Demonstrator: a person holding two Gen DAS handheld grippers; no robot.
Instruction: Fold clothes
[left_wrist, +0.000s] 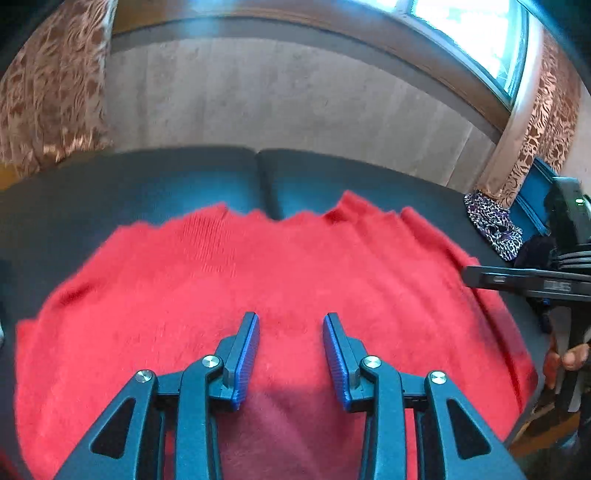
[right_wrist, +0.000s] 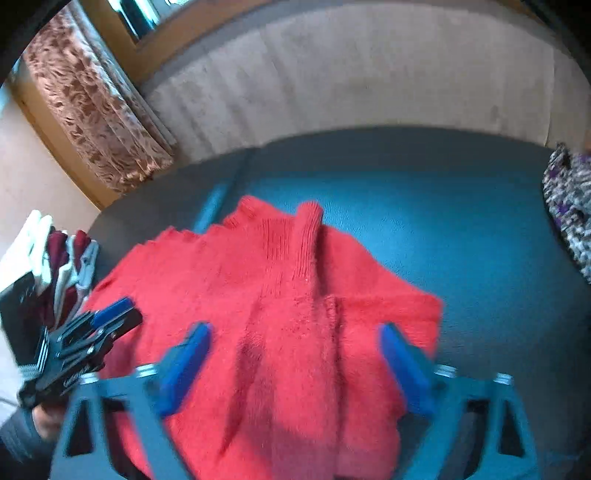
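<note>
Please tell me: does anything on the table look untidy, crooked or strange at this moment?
Only the red sweater is untidy: one sleeve lies folded across its middle, and the knit is creased and bunched, not flat. A patterned garment lies crumpled at the edge of the dark table. Nothing looks damaged.

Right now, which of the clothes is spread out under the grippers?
The red sweater, lying flat on the dark table. The spotted purple cloth sits bunched at the table's edge.

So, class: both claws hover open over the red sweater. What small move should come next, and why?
Probably lower the right claw onto the red sweater near its right edge and pinch it. Both it and the left claw hold nothing, and the sweater lies partly folded on the dark surface.
</note>
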